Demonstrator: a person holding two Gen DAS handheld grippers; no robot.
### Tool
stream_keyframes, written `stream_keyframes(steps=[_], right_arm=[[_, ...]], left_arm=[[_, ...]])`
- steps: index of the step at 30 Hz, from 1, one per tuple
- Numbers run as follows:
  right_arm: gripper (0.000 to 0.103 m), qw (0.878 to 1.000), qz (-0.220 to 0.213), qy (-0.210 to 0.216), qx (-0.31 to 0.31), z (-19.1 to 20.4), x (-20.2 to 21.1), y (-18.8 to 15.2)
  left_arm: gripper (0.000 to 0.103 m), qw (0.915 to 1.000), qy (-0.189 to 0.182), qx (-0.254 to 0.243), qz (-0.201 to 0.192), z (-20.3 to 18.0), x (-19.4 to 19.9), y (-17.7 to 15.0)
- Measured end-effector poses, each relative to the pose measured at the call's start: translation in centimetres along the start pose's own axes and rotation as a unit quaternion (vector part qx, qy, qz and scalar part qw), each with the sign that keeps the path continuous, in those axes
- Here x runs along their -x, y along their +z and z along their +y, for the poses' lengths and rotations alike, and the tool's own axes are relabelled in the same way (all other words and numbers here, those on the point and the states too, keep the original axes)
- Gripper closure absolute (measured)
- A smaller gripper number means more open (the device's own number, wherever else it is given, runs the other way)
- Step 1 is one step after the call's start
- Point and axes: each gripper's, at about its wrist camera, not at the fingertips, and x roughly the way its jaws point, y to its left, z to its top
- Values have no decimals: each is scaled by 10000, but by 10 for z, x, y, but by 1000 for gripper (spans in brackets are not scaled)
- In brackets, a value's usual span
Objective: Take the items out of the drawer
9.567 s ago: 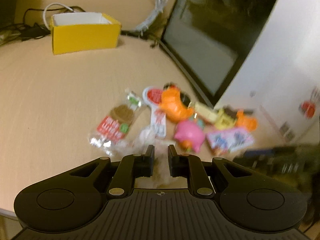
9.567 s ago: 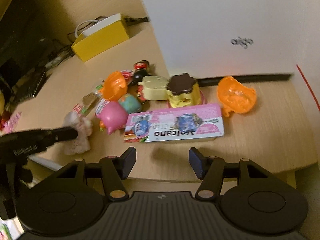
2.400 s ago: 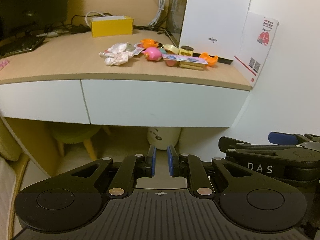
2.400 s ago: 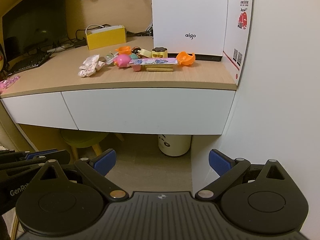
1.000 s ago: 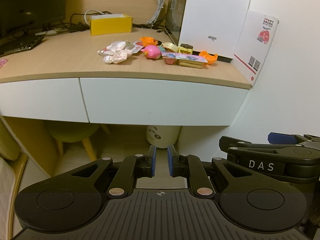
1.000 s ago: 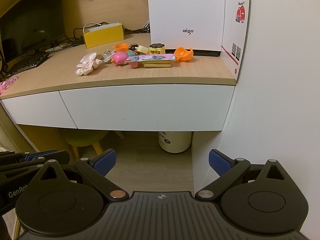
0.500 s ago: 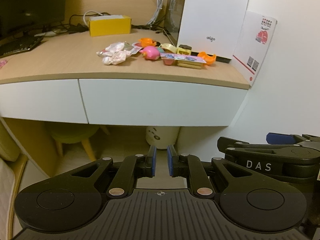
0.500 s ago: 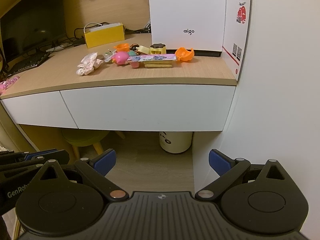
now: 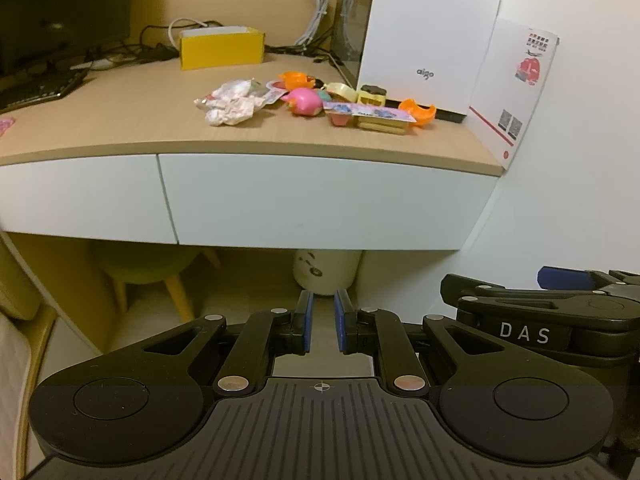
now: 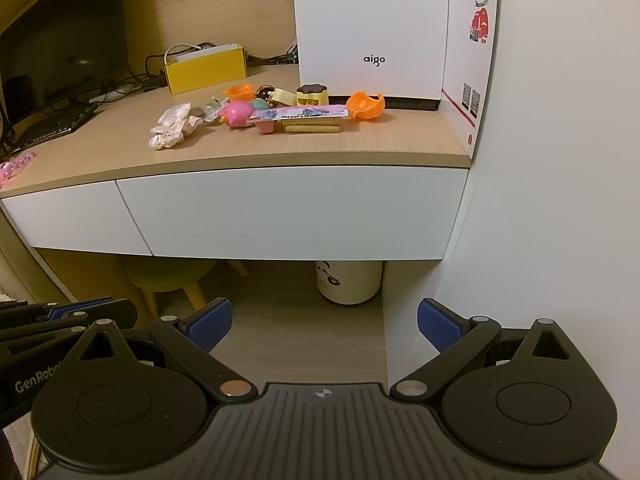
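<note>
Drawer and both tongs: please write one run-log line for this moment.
drawer: closed | items: on desktop | left tongs: shut, empty | right tongs: open, empty | both: back from desk

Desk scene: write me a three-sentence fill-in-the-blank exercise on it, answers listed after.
1. The drawer under the desktop is ____.
2. The open box at the back of the desktop is coloured ____.
3. Of the two grippers, the one with its jaws set wide apart is the ____ gripper, while the other gripper is nearly closed on nothing.

Answers: shut; yellow; right
</note>
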Motion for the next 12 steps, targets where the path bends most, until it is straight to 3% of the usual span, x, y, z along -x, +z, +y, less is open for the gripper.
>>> stream_keyframes(steps=[8, 12], right_arm=[[4, 10000, 48, 13, -74, 0, -1, -2], [4, 9982, 211, 220, -517, -6, -3, -1]], left_arm=[[90, 9996, -249, -134, -6, 2, -2, 2], [90, 9993, -248, -257, 109, 17, -4, 16]])
